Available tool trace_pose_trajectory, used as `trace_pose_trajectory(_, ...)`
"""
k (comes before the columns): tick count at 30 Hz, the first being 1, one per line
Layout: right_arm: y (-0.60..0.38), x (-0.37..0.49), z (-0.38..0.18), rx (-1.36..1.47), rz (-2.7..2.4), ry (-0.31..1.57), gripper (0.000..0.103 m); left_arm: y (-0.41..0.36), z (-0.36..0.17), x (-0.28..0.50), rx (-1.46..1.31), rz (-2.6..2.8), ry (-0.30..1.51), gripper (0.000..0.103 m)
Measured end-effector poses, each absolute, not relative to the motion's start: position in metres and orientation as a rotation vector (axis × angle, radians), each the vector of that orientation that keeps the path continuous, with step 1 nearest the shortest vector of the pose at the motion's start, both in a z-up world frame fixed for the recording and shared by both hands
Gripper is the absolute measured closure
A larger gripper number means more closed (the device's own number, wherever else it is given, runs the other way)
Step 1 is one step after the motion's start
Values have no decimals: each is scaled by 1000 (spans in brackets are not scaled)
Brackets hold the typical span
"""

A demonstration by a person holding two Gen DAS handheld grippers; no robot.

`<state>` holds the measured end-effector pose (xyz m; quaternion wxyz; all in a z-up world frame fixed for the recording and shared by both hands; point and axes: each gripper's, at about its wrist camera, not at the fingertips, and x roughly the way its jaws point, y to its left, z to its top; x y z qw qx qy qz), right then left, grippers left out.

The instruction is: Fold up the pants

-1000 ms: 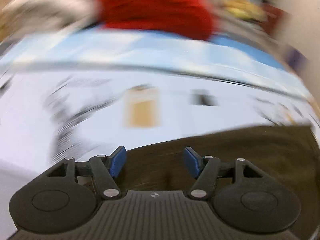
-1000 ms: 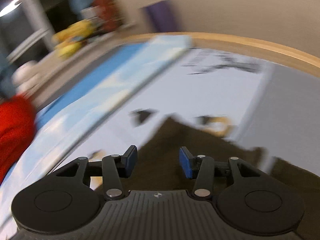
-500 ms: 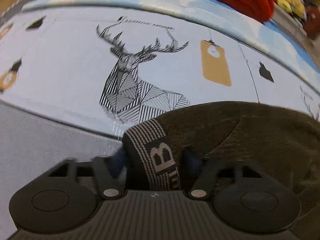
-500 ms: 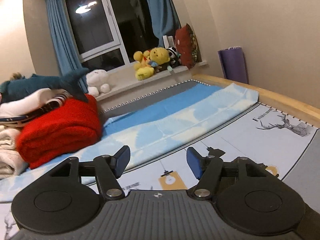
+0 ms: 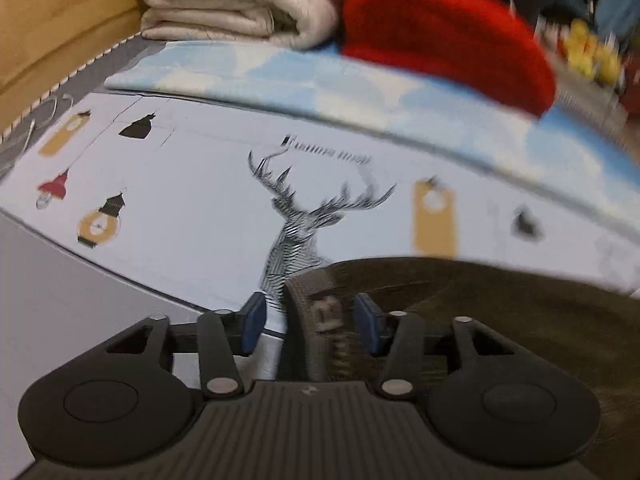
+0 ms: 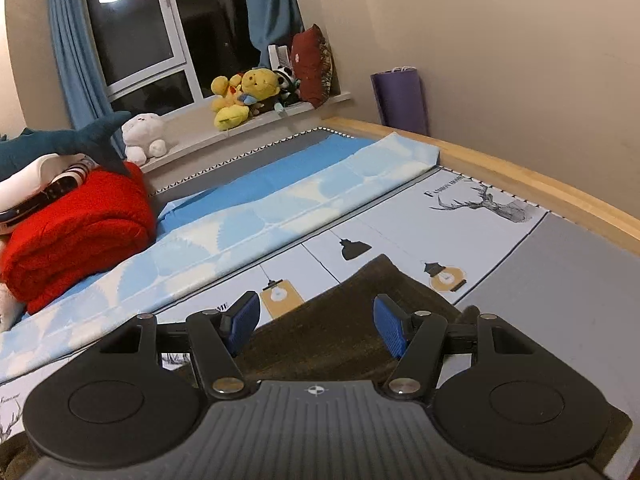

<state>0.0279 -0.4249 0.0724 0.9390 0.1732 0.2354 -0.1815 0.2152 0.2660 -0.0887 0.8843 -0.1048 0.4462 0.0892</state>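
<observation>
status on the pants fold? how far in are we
Early. Done: the dark pants lie on the printed sheet, and the left gripper has its open jaws around the striped waistband, not clamped. In hand: nothing; the right gripper hangs open over the fabric. Left: close both, then every fold; no finished fold is visible.

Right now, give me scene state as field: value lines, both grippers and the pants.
surface: printed bed sheet
garment: dark brown pants, lying on the sheet
left gripper: open, waistband between its fingers, not clamped
right gripper: open, over the pants' fabric, holding nothing
background: red blanket, plush toys on the sill
</observation>
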Motion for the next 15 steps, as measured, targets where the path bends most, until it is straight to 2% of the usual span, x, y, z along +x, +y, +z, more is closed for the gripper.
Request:
trace_pose_trajectory(4, -410, 12, 79, 301, -333, 461, 38, 266, -56, 177, -262, 186, 1004, 46)
trace_pose_trajectory(6, -402, 3, 84, 280, -293, 441, 39, 266, -44, 149, -257, 176, 1002, 40)
trace_pose_trajectory(8, -395, -4, 91, 245, -254, 424, 44, 267, -40, 121, -280, 120, 1024, 40)
trace_pose_trajectory(12, -394, -21, 100, 225, -237, 405, 46, 269, -72, 84, -263, 24, 1045, 40)
trace_pose_trajectory(14, -402, -27, 98, 270, -247, 429, 46, 268, -102, 76, -227, 9, 1202, 42)
trace_pose_trajectory(15, -405, -29, 97, 300, -247, 446, 46, 270, -111, 74, -204, 11, 1223, 42)
